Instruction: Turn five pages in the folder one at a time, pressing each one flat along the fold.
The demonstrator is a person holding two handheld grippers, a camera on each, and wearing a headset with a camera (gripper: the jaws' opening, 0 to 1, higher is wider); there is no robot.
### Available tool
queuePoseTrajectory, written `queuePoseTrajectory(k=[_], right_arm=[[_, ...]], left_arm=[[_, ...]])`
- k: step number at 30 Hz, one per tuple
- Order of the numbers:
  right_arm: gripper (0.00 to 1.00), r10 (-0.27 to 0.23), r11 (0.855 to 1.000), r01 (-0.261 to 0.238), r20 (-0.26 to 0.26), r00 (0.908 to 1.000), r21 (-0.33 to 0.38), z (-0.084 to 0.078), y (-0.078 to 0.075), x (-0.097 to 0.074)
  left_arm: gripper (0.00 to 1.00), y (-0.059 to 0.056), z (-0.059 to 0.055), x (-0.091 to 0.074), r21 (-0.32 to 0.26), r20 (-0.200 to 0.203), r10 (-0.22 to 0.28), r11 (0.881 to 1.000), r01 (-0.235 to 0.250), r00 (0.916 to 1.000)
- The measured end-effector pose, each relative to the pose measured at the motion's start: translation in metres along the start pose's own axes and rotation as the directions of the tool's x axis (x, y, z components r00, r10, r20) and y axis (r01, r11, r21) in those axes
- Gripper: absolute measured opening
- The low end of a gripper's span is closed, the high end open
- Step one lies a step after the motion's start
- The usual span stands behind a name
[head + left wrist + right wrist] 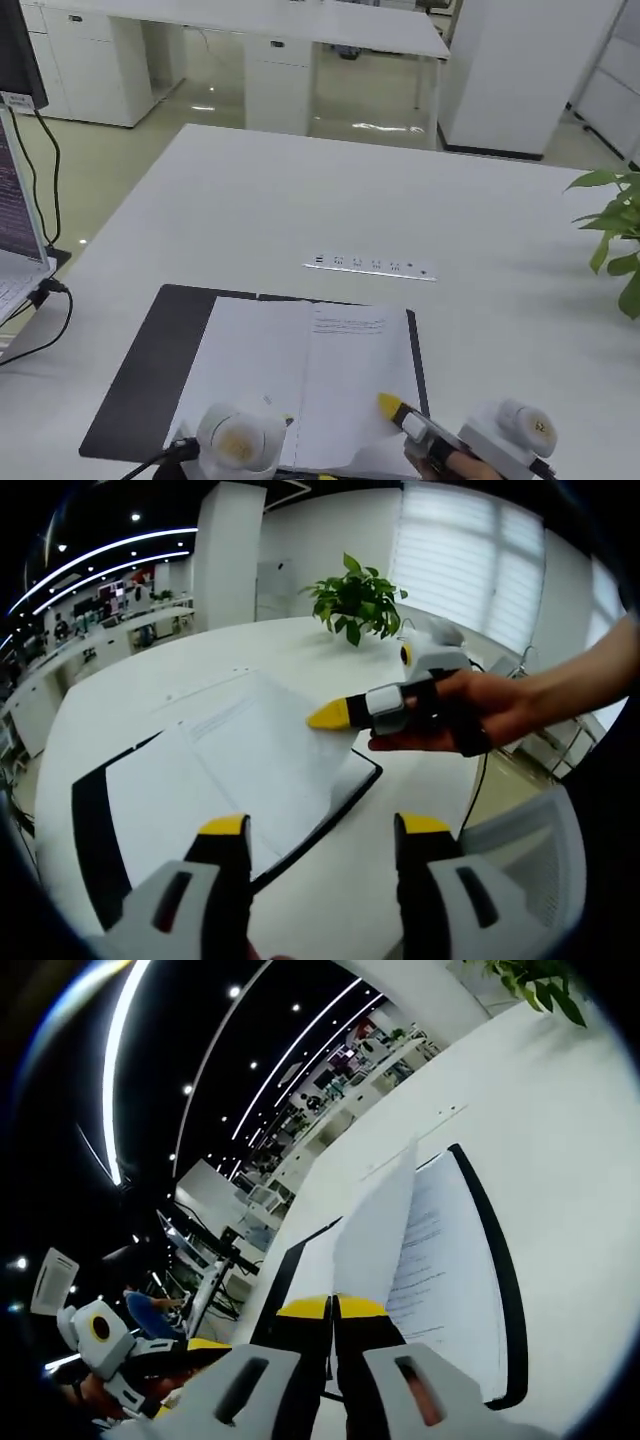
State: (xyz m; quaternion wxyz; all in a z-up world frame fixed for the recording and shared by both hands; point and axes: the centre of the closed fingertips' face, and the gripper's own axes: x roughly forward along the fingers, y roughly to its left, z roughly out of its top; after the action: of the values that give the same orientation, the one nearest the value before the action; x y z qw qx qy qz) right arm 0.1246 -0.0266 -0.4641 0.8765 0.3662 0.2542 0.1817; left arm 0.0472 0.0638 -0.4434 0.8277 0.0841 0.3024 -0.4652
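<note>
Nothing readable; print on the page (345, 325) too small.

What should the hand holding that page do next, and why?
Probably swing the right gripper leftward over the fold of the folder: its jaws are shut on the raised edge of a page. The left gripper is open, free to press.

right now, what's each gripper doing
Left gripper: open, holding nothing.
Right gripper: shut on the edge of a white paper page of the black folder.
</note>
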Motion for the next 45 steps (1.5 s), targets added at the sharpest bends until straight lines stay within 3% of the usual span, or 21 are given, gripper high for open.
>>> queuePoseTrajectory(k=[11, 19, 25, 40, 45], right_arm=[[0.0, 0.039, 0.999, -0.039, -0.02, 0.9991, 0.008, -0.019, 0.027, 0.02], [0.0, 0.074, 0.997, -0.074, -0.046, 0.9962, 0.004, -0.03, 0.05, 0.037], [0.0, 0.099, 0.995, -0.098, -0.068, 0.9928, 0.005, -0.038, 0.063, 0.048], [0.0, 0.162, 0.987, -0.161, -0.149, 0.9755, 0.015, -0.069, 0.102, 0.083], [0.0, 0.178, 0.984, -0.179, -0.183, 0.9668, 0.011, -0.08, 0.113, 0.096]], left_arm=[[0.58, 0.015, -0.014, -0.021, -0.036, 0.001, 0.046, 0.998, -0.046, 0.9989], [0.6, 0.029, -0.017, -0.036, -0.068, 0.013, 0.091, 0.994, -0.09, 0.9958], [0.62, 0.037, -0.024, -0.042, -0.081, 0.001, 0.112, 0.99, -0.112, 0.9937], [0.64, 0.055, -0.041, -0.067, -0.143, 0.0, 0.183, 0.973, -0.181, 0.9831], [0.64, 0.062, -0.055, -0.071, -0.163, -0.028, 0.203, 0.965, -0.205, 0.9788]])
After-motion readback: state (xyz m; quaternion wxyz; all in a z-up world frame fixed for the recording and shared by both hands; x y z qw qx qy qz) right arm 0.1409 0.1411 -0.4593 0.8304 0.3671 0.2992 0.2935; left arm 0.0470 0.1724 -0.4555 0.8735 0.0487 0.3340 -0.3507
